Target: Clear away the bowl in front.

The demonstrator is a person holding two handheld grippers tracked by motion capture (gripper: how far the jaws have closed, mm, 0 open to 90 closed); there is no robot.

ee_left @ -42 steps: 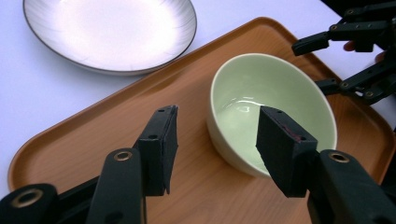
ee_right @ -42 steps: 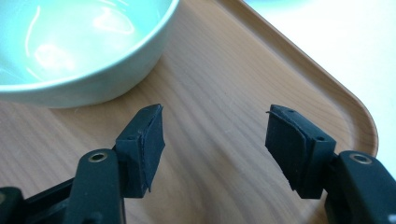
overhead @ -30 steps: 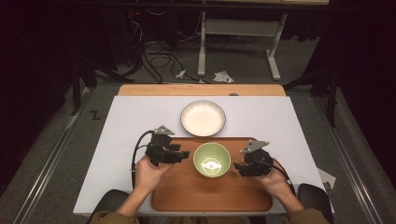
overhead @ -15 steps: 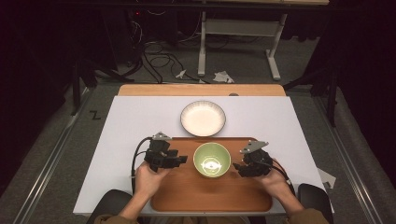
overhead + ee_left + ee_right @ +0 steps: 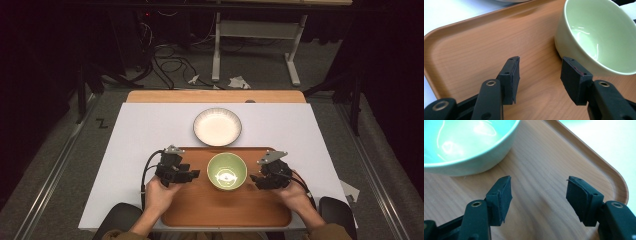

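Observation:
A pale green bowl (image 5: 227, 171) stands on a wooden tray (image 5: 200, 206) near the table's front edge. My left gripper (image 5: 194, 174) is over the tray's left part, just left of the bowl, open and holding nothing. In the left gripper view the bowl (image 5: 599, 35) sits beside the right jaw of that gripper (image 5: 540, 72). My right gripper (image 5: 254, 178) is over the tray's right part, just right of the bowl, also open. The right gripper view has the bowl (image 5: 466, 145) at upper left of that gripper (image 5: 539, 192), with bare tray (image 5: 544, 157) between the jaws.
A white ribbed plate (image 5: 217, 126) lies on the white tabletop (image 5: 145, 130) just beyond the tray. Behind the table are desk legs (image 5: 216, 50) and cables (image 5: 165, 60) on the floor.
My left gripper has drawn back a little toward the front edge and now sits lower beside the bowl. The right gripper and the bowl have hardly moved.

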